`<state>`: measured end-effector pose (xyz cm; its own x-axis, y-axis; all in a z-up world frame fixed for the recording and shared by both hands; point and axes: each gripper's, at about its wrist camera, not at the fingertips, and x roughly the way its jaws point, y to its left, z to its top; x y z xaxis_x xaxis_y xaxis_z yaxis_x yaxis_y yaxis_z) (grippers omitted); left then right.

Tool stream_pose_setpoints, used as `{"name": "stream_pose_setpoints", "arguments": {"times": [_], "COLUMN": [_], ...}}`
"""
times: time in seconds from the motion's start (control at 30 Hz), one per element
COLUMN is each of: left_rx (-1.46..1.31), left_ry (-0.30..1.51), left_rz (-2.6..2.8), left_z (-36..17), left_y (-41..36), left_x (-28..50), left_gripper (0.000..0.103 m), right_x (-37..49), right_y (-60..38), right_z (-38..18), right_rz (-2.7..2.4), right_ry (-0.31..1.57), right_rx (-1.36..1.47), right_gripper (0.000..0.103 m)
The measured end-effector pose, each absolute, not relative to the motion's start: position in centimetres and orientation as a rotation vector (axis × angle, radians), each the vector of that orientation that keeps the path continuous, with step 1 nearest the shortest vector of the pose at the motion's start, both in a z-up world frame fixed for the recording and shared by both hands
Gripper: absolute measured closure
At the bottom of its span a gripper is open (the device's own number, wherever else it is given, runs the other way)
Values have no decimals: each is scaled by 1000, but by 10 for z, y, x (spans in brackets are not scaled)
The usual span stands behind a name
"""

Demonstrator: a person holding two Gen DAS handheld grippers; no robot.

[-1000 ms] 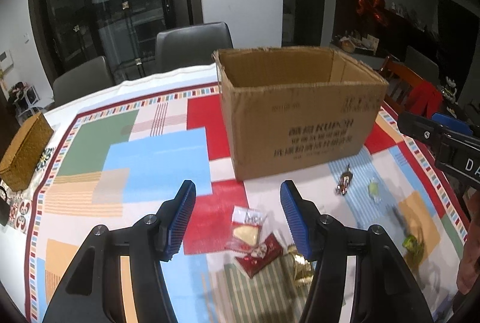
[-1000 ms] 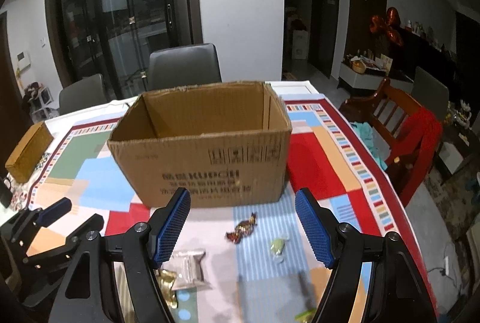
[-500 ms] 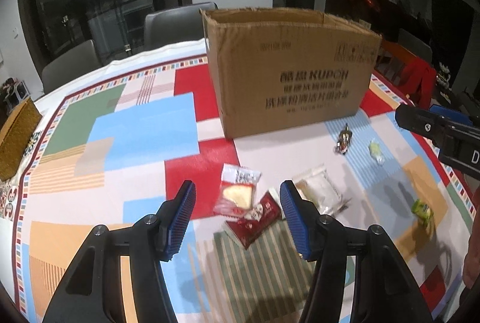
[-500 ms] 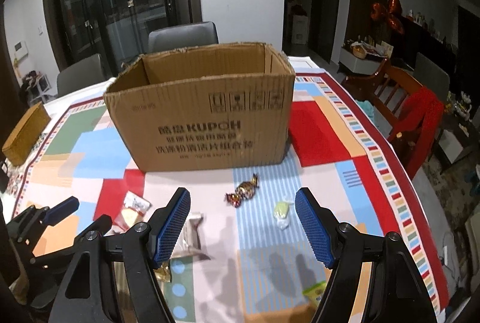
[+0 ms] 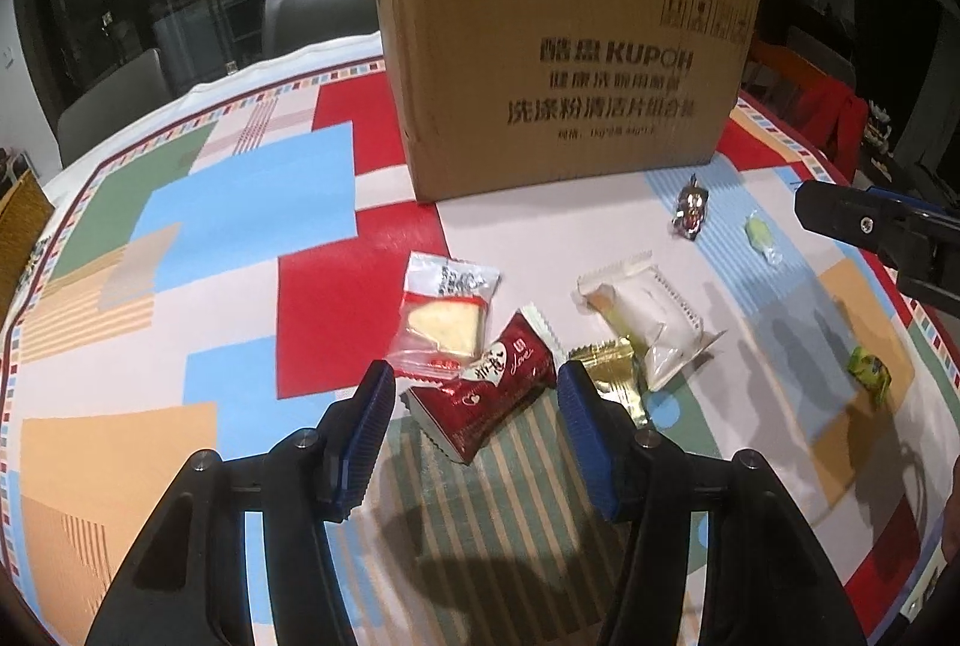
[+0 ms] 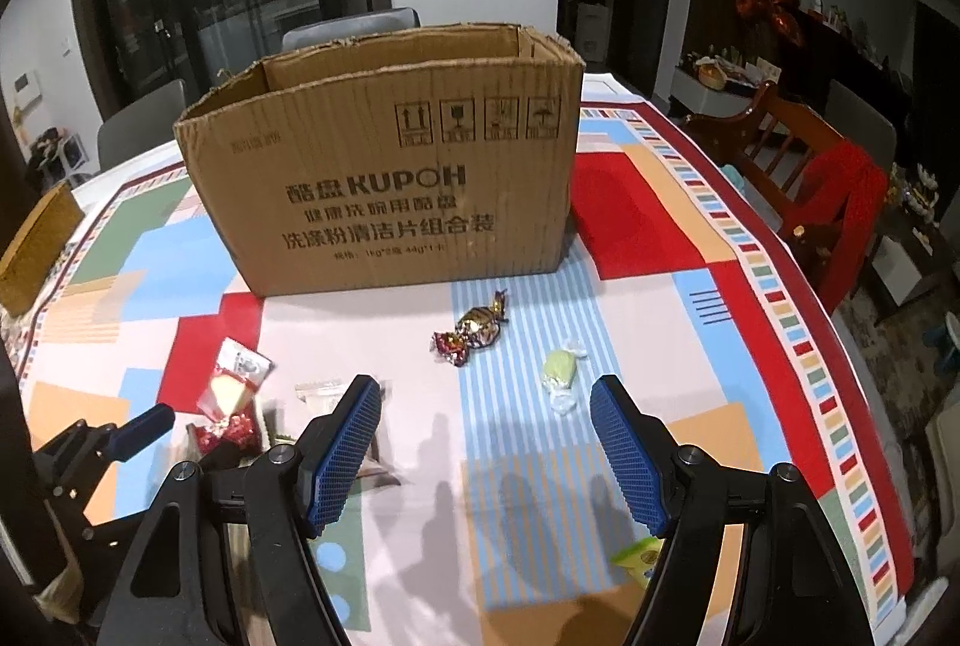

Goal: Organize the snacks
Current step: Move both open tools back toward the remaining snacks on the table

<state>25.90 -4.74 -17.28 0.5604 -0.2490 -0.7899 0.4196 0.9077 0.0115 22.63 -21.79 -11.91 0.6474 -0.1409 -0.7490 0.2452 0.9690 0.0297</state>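
Note:
A brown cardboard box (image 5: 564,69) (image 6: 384,166) stands open-topped on the patchwork tablecloth. Snacks lie in front of it. My left gripper (image 5: 477,406) is open and low over the cloth, with a red packet (image 5: 486,394) lying loose between its blue fingertips. A clear cake packet (image 5: 447,313), a gold packet (image 5: 612,367) and a white packet (image 5: 648,322) lie close around. My right gripper (image 6: 486,424) is open and empty. Ahead of it are a brown twist-wrapped candy (image 6: 474,331) and a pale green candy (image 6: 561,373). A green packet (image 6: 639,556) lies under its right finger.
A woven basket (image 6: 36,238) sits at the table's left edge. Grey chairs (image 5: 318,15) stand behind the table. A wooden chair with red cloth (image 6: 840,184) is off the right side, past the table's striped border (image 6: 798,346).
Both grippers have sunk toward the table, so the snacks look larger and nearer. The red packet now lies between the left fingertips. Neither jaw opening looks different.

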Motion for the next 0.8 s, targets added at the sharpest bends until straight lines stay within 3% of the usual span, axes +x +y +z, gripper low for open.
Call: {"name": "stream_pose_setpoints", "arguments": {"times": [0.6, 0.8], "left_rx": [225, 229], "left_ry": [942, 936], "left_rz": [-431, -454], "left_z": [-192, -191], "left_y": [-61, -65], "left_x": [265, 265], "left_gripper": [66, 86], "right_x": [233, 234], "right_y": [-225, -230], "right_z": [-138, -142], "right_rz": [-225, -226], "right_ry": [885, 895], "right_rx": [168, 185], "right_gripper": [30, 30]}}
